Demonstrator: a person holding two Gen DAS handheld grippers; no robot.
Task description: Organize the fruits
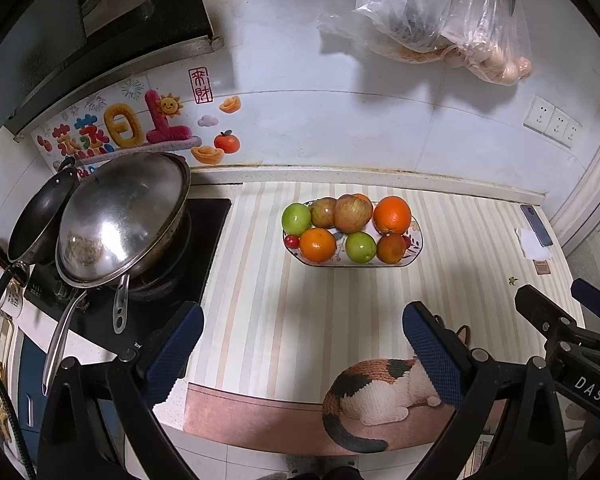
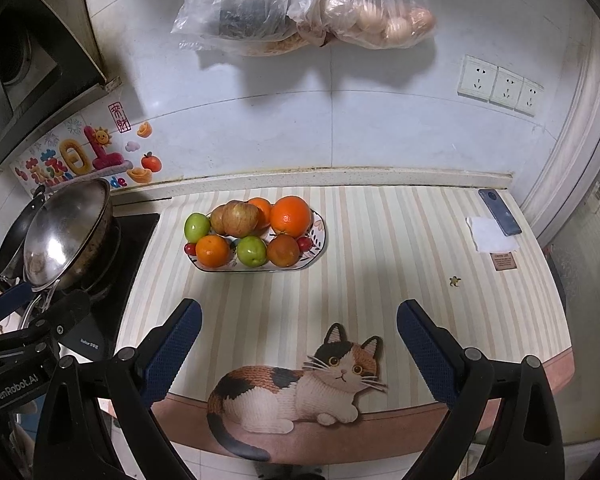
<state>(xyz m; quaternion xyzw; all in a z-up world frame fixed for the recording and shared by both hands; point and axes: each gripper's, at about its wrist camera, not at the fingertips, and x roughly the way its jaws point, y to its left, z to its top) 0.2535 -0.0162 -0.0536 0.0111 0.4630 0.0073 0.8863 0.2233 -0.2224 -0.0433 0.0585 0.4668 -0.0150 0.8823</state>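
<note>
A patterned oval plate point(image 1: 414, 258) point(image 2: 319, 252) sits on the striped counter mat, piled with fruit. Oranges point(image 1: 392, 215) point(image 2: 291, 216), green apples point(image 1: 296, 218) point(image 2: 197, 227), a brownish apple point(image 1: 353, 213) point(image 2: 240, 218) and small red cherries point(image 1: 291, 241) point(image 2: 304, 243) fill it. My left gripper point(image 1: 302, 350) hangs open over the mat's near edge, well short of the plate, nothing between its fingers. My right gripper point(image 2: 298, 346) is open too, above the cat picture, empty. Each gripper's body shows at the edge of the other's view.
A steel wok point(image 1: 120, 216) point(image 2: 66, 232) and a dark pan point(image 1: 40, 224) stand on the stove at left. A phone point(image 2: 499, 212) and white paper point(image 2: 490, 234) lie at the far right. Plastic bags point(image 2: 300, 0) hang on the wall above. Sockets point(image 2: 500, 86) are at right.
</note>
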